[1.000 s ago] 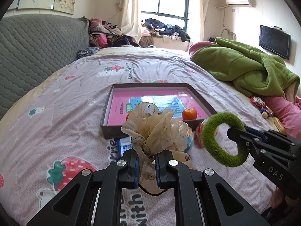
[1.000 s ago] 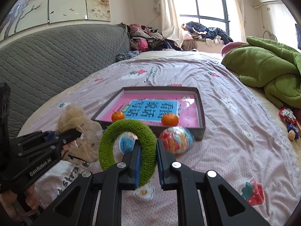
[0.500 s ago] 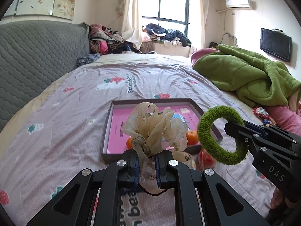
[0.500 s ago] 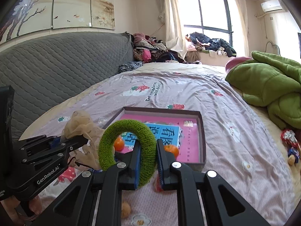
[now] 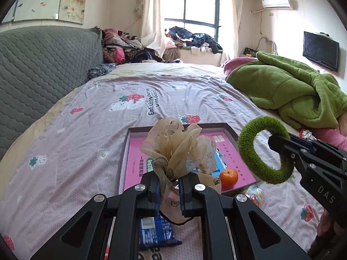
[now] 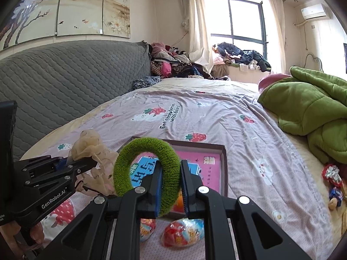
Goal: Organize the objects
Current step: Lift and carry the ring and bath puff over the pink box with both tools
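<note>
Left wrist view is showing both claws carrying: left gripper (image 5: pixel 169 191) pinching the beige scrunchie (image 5: pixel 180 151), right gripper (image 6: pixel 171 186) pinching the green scrunchie (image 6: pixel 149 169), both above the box (image 5: pixel 124 151), likely needing lowering inside.

Both fisheye cameras sit just behind their own black fingers (image 5: pixel 151 186), close above the lilac strawberry-print bed (image 5: pixel 86 130), tilted down and facing the far window (image 5: pixel 195 6). The left view looks from the left side, the right view from the right; each catches the other's fingers at its edge. Both share the shallow brown pink-lined box (image 5: pixel 134 156) (image 6: pixel 216 162).
</note>
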`<action>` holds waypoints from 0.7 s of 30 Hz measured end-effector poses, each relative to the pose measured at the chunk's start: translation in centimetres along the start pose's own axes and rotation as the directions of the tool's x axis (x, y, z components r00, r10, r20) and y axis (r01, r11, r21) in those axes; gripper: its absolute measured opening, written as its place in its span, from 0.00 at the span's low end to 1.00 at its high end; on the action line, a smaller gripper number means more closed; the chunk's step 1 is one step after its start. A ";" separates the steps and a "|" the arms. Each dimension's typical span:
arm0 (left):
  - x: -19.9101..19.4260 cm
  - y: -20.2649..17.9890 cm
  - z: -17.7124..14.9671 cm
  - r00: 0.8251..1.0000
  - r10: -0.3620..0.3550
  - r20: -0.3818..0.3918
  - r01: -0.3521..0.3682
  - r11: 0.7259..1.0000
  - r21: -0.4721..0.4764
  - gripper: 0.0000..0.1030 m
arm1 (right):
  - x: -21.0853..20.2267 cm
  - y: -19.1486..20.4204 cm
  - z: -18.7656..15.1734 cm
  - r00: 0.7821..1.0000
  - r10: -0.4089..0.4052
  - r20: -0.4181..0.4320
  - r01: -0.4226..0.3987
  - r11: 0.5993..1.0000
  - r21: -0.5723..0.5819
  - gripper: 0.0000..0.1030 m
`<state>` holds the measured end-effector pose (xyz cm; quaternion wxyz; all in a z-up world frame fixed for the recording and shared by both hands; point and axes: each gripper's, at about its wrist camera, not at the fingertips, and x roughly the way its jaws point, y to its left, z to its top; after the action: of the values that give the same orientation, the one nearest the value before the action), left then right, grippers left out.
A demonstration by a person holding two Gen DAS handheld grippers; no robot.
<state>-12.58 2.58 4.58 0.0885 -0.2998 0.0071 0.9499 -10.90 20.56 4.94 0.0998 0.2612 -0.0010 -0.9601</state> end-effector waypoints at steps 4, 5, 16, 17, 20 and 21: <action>0.8 0.0 0.9 1.000 0.008 -0.005 -0.008 1.000 0.011 0.12 | 0.9 -0.4 0.2 1.000 -0.002 -0.009 0.002 1.000 -0.002 0.15; 1.0 0.0 1.1 1.000 0.010 -0.006 -0.010 1.000 0.014 0.12 | 1.2 -0.5 0.2 1.000 -0.003 -0.014 0.003 1.000 -0.002 0.15; 5.2 0.3 1.8 0.997 0.000 -0.079 -0.002 1.000 -0.016 0.12 | 4.4 -2.4 -0.6 0.996 -0.048 -0.077 0.049 0.999 0.017 0.15; 5.5 0.3 1.7 0.996 -0.003 -0.086 0.001 1.000 -0.018 0.12 | 4.7 -2.6 -0.6 0.995 -0.053 -0.084 0.054 0.998 0.015 0.15; 6.6 -0.2 1.6 0.994 -0.009 -0.105 0.007 1.000 -0.015 0.12 | 5.6 -2.8 -0.8 0.993 -0.065 -0.103 0.066 0.998 0.006 0.15; 6.9 -0.3 1.6 0.994 -0.013 -0.112 0.012 1.000 -0.013 0.12 | 5.8 -2.9 -0.9 0.992 -0.069 -0.108 0.070 0.998 0.006 0.15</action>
<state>-19.00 4.17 1.91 0.0922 -0.3532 0.0044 0.9310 -15.93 22.28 1.09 0.0651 0.3131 0.0088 -0.9474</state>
